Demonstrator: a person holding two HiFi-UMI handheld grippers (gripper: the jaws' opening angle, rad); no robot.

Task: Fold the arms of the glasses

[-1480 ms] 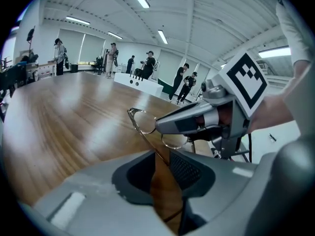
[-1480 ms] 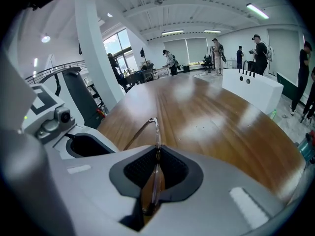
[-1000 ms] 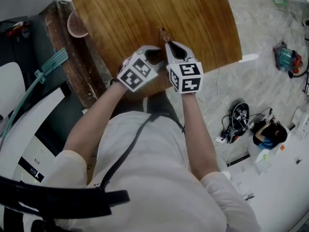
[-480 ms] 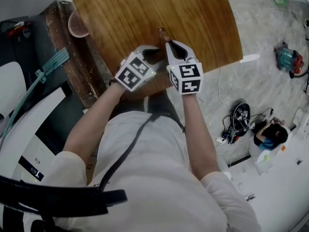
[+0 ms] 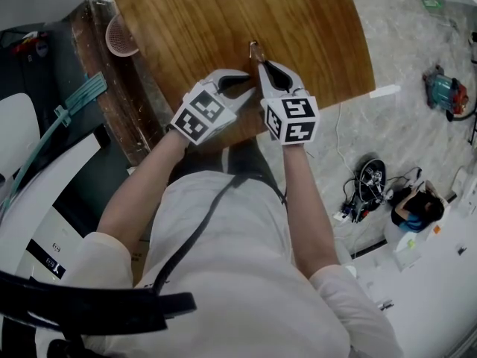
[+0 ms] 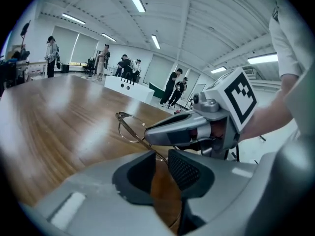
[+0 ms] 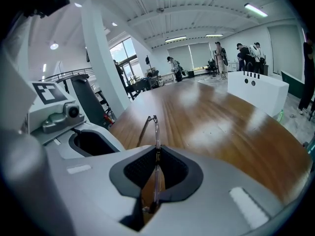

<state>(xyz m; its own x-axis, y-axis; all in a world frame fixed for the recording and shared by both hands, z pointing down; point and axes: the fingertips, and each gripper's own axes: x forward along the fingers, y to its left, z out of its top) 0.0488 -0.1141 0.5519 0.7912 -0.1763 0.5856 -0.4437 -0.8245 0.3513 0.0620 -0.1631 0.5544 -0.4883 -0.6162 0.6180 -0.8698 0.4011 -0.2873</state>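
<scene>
Off the table's [image 5: 223, 21] left edge, a small pink mesh basket [image 5: 119, 37] sits on a dark bench [image 5: 112, 118] alongside; you can't tell from here what is in it.

Moving in, your left gripper [image 5: 244, 86] is over the table's near edge, angled toward the middle. Its jaws have just been closing but there's a clear gap between the pads, and in the left gripper view [image 6: 160, 163] the thin arm of the glasses [image 6: 129, 127] runs down into the mouth of that gap without being pinched.

The glasses [image 5: 255, 48] are a little in from the near edge, about midway along it, lifted off the wood. In the right gripper view they stand edge-on [image 7: 153, 127].

Your right gripper [image 5: 262, 60] comes next, just beside the left one, and it's clamped on the glasses: the pads are closed on the front frame [image 7: 157, 168], lens rim sticking out past the tips.

Beyond the glasses the tabletop is bare wood all the way to the far edge and across to the right edge, so you've plenty of room ahead and to the right. Past the near right corner there's only floor [image 5: 417, 148], with a tangle of cables [image 5: 365, 192] on it.
</scene>
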